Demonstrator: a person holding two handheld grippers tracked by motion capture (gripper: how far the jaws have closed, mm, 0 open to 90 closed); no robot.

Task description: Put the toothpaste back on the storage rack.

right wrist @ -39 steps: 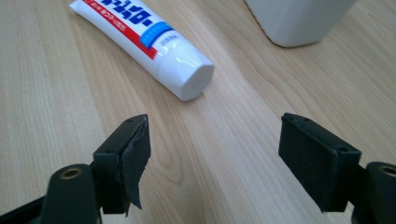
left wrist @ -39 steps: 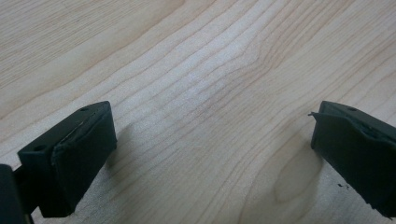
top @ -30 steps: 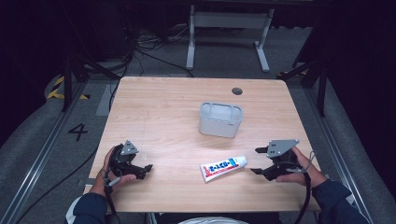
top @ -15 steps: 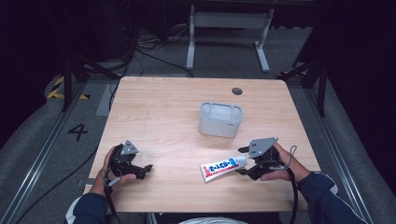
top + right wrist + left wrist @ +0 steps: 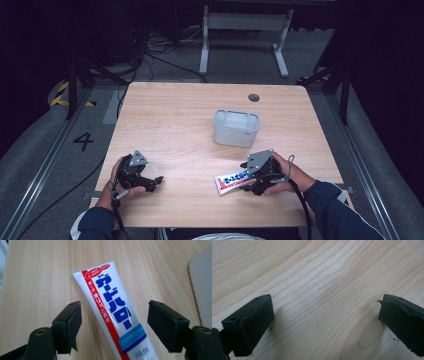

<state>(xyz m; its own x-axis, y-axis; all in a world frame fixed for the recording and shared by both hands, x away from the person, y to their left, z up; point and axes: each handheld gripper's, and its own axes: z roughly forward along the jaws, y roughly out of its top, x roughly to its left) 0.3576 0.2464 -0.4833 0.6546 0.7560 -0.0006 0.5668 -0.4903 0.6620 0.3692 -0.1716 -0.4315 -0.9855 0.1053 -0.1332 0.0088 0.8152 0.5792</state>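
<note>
Slid right tongs (image 5: 113,325) leftward astride the toothpaste tube (image 5: 112,315) lying just before the grey bin (image 5: 236,128), pads narrowing but not touching; risked pinching askew, skidding it across bench (image 5: 175,115).

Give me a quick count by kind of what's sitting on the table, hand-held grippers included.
Toothpaste tube, lying flat between the right gripper's open jaws: 1
Grey rectangular container, upright mid-table: 1
Hand-held grippers, left gripper and right gripper: 2
Total: 4
</note>
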